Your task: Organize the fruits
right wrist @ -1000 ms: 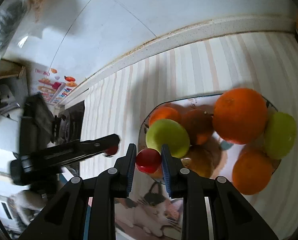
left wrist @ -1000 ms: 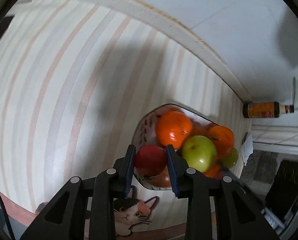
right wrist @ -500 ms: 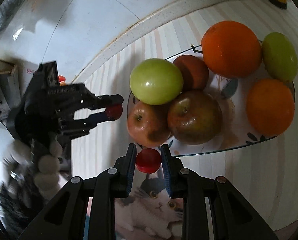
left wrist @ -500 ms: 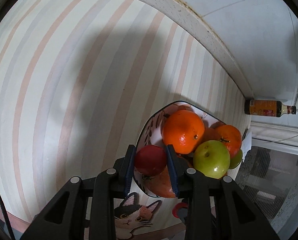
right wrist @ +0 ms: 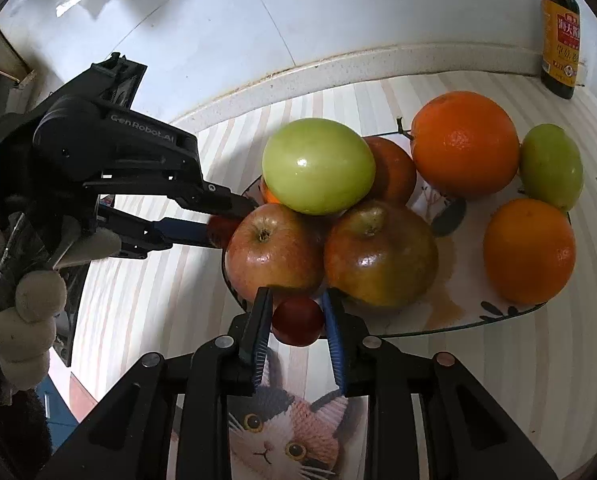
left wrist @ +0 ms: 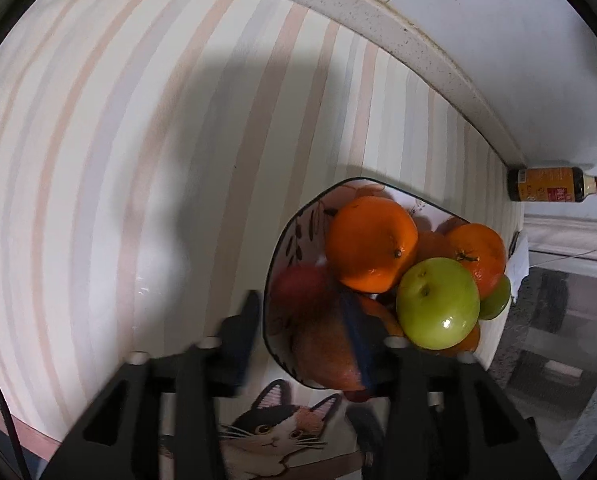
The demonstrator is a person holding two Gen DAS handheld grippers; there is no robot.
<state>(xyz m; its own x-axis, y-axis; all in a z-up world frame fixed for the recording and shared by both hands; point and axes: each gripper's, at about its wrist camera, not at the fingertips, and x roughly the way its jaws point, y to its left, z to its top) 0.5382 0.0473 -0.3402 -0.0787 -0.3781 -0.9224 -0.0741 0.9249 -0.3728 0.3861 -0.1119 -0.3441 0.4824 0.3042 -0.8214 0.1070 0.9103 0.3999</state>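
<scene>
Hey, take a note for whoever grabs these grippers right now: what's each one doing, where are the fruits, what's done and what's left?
Left gripper: jaws wide open at the plate's edge. Its small red fruit sits between them, seemingly released, though the view is blurred.
Right gripper: shut on a second small red fruit, just outside the near rim.
Done: apples and oranges are piled on the plate.
Left: set the right fruit in and withdraw both.

My right gripper (right wrist: 297,322) is level, jaws closed w/ both pads gripping, fingers pointing fwd. My left gripper (left wrist: 300,312) is motion-blurred, jaws spread wide apart; from the right cam its fingers (right wrist: 218,200) reach in from the left.
</scene>
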